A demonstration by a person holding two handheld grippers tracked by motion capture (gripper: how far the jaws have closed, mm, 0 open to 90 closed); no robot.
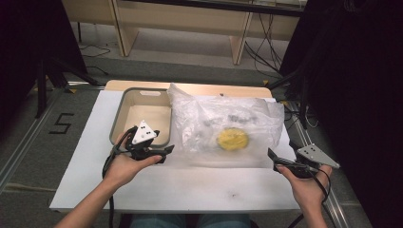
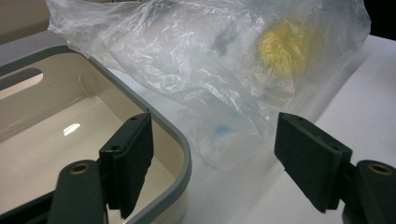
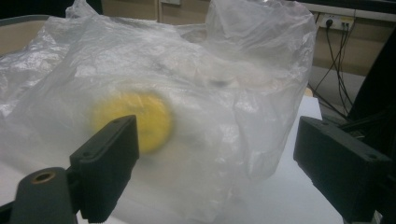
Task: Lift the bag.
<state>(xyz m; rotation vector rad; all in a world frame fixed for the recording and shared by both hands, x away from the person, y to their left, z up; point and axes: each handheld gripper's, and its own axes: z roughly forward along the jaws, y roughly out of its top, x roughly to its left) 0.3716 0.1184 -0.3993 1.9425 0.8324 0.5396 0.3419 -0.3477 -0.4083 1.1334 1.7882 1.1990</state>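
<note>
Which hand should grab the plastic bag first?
Probably the left gripper: its open jaws sit right at the plastic bag's near corner beside the tub. The right gripper, also open, hangs just off the bag's other corner.

"5" on the floor [image 1: 62,124]

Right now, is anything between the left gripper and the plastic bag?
Nothing visible. The left gripper is open just short of the bag, with bare white table between its fingers and the bag's near edge. The grey-rimmed bin sits off to one side, under one finger, not across the path.
</note>
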